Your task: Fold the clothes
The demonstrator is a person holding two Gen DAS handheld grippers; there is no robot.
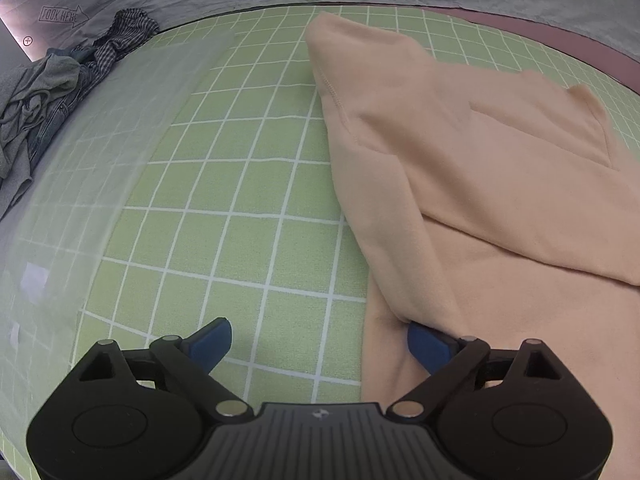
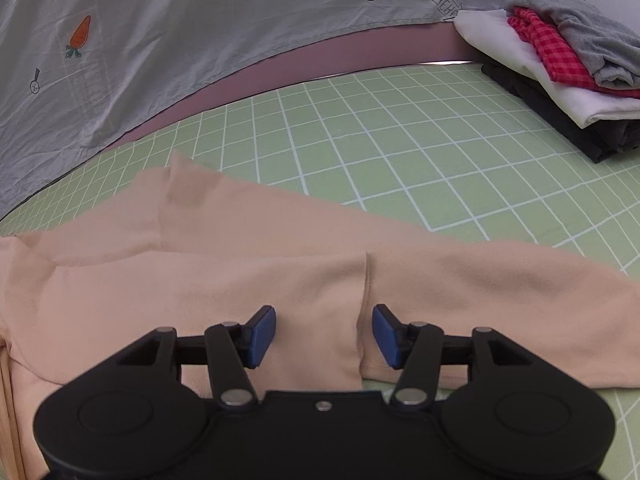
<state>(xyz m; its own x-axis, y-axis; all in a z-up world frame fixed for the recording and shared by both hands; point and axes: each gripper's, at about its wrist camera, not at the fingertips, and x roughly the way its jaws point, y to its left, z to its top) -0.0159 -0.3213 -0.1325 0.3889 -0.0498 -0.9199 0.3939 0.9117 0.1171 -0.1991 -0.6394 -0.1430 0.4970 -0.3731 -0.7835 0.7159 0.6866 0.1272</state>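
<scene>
Peach hoodie [image 1: 480,168] on green grid mat [image 1: 240,184], folded stack [image 2: 560,80] beyond, both jaws spread.

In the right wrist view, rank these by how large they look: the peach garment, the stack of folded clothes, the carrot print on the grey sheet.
Largest to smallest, as they appear:
1. Peach garment, though it lies nearest the camera, which inflates it.
2. Stack of folded clothes, farther off at the right edge and partly cut off.
3. Carrot print, clearly smallest.

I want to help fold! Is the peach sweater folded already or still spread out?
Partly folded: the soft peach fleece sweater has one layer lapped over its body, but it still sprawls wide across the green checked sheet.
</scene>
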